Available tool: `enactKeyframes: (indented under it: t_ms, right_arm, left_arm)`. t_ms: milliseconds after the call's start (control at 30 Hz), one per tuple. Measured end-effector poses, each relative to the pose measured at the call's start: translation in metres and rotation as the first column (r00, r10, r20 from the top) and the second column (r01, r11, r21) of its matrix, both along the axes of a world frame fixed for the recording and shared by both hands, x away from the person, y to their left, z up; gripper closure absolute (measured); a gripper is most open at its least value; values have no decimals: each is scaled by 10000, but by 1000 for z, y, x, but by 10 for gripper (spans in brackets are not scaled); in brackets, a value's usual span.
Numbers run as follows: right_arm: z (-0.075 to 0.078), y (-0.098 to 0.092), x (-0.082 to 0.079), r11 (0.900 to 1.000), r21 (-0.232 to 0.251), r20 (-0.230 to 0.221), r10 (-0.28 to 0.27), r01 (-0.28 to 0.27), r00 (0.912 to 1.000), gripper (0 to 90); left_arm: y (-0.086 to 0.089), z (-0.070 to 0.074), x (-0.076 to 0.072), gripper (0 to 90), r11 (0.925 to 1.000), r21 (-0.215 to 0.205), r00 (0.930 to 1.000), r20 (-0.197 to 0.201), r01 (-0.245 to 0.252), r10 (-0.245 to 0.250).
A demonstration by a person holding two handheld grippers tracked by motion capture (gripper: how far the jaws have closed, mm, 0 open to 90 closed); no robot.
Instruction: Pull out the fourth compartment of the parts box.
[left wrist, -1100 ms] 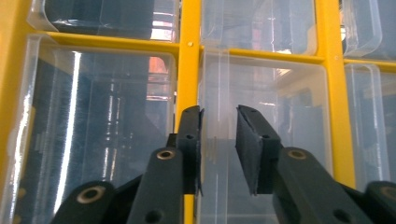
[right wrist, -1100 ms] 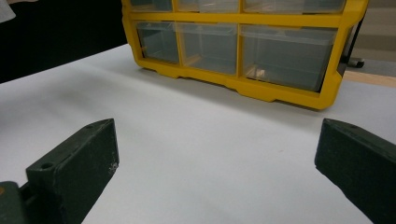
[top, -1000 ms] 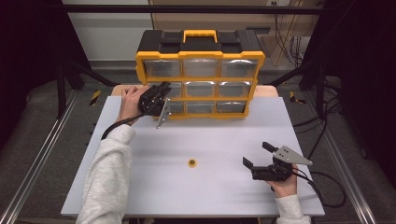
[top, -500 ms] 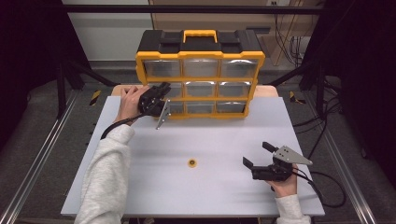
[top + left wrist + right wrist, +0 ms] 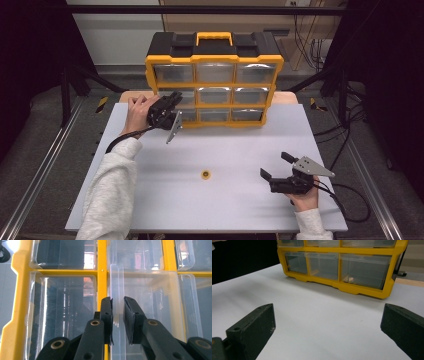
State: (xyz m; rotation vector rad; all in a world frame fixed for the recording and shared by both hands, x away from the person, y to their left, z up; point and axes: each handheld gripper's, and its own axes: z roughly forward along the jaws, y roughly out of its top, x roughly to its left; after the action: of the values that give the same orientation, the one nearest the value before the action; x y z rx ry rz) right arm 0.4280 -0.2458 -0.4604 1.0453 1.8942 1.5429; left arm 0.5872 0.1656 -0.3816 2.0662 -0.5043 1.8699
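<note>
The white table (image 5: 150, 200) stretches wide across the high view, and standing upright at its far edge is the yellow organiser (image 5: 214, 80) with its black top, orange handle and three rows of clear drawers. Up against its lower left corner sits the left claw (image 5: 176, 96), a white-sleeved forearm running in behind it from the bottom of the high view. In the left gripper view that claw (image 5: 117, 315) is drawn in narrow, its jaws closed on the upright clear handle tab (image 5: 116, 290) of a clear drawer (image 5: 152, 305), just right of the yellow divider post (image 5: 102, 272); the pads sit right at the tab's two faces. Over at the table's near right, the right claw (image 5: 274, 166) hovers low, jaws spread wide with bare table between them, well apart from the organiser. And the smallest item: a little yellow ring (image 5: 205, 174) lying alone mid-table, between the two claws.
</note>
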Motion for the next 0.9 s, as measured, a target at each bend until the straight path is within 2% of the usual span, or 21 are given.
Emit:
enactKeyframes:
  t_ms: [900]
  right_arm:
    - [0,0,0,10000,-40,8,28,-28,10000,2]
  left_arm:
    - [2,-5,-25,779,9999,-131,9995,296,103,-99]
